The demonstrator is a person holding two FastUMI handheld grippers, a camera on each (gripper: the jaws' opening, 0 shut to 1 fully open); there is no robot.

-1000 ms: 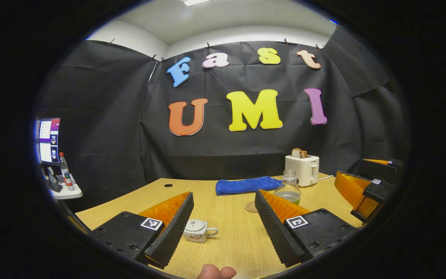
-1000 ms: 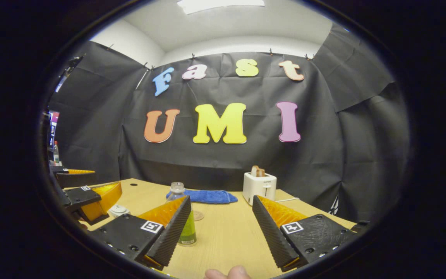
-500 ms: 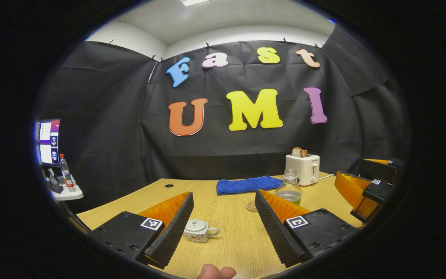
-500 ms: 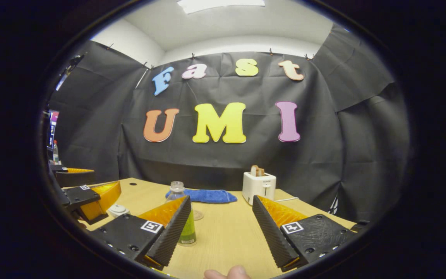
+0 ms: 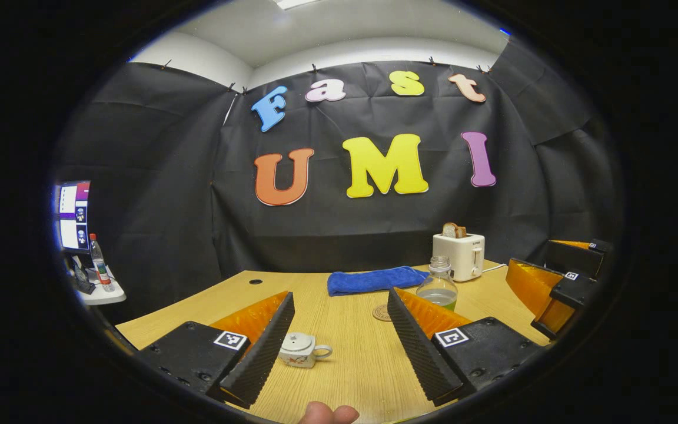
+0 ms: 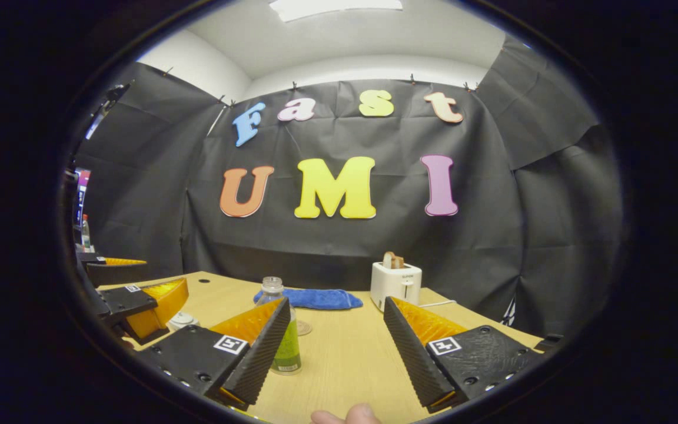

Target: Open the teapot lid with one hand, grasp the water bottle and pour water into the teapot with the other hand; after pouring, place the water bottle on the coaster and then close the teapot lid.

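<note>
Barely anything has changed over the last sec: the desk point(image 5: 351, 330) layout is as before, and both views shift only a hair, so neither hand-held gripper has committed to an approach yet. The left hand-held gripper point(image 5: 339, 341) hangs wide open w/ nothing between its fingers; the right hand-held gripper point(image 6: 336, 341) is likewise spread wide and empty. In the right gripper view the water bottle point(image 6: 283, 330) stands upright, uncapped, at about 11 o'clock from the gap, partly behind that gripper's left finger and apart from it, a touch nearer than a sec ago. The teapot point(image 5: 301, 350) sits low at about 8 o'clock in the left gripper view, just beside the left finger, lid point(image 5: 298, 340) on. The coaster point(image 5: 382, 312) lies bare at about 1 o'clock, near the bottle's base. Judgement: task is at its very start, lid lift first, then bottle grasp; nothing done so far.
</note>
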